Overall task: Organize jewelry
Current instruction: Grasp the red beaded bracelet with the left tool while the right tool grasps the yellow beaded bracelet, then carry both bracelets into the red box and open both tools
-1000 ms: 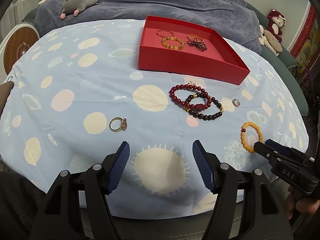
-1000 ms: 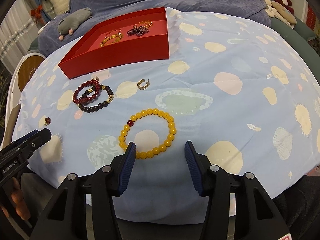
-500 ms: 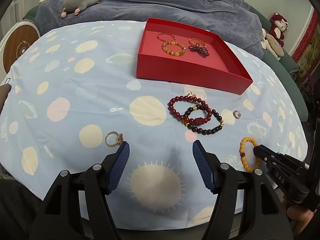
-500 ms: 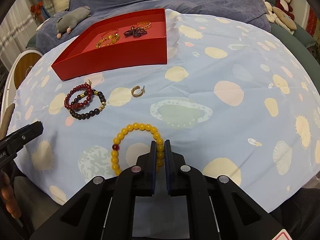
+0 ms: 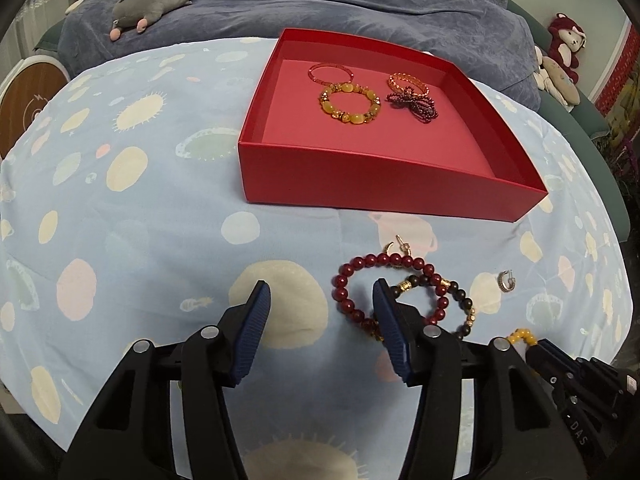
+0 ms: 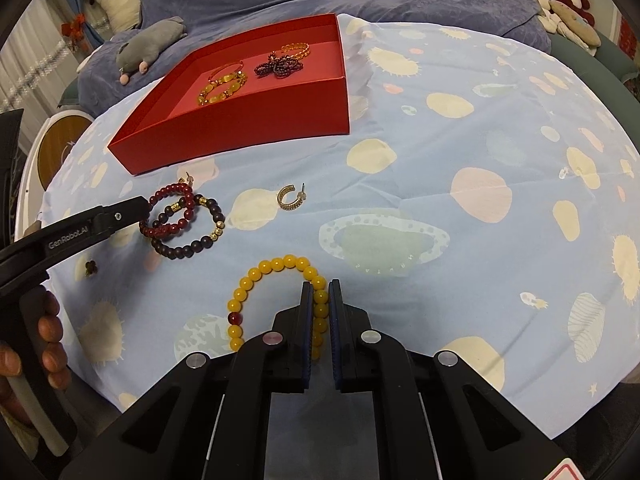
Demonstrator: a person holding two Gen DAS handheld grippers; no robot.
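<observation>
Clamping the yellow bracelet [image 6: 276, 300] on its right side, the right gripper [image 6: 319, 286] leaves its loop lying flat, stretched near-to-far; the left gripper [image 5: 322, 292] gapes apart beside the red bracelet [image 5: 384, 288].

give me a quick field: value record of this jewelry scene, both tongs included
left tongs: open, right tip over the red bead bracelet
right tongs: shut on the yellow bead bracelet
red box: holds four pieces of jewelry
still on cloth: red bead bracelet, dark bead bracelet, gold hoop earring
surface: blue patterned cloth
</observation>
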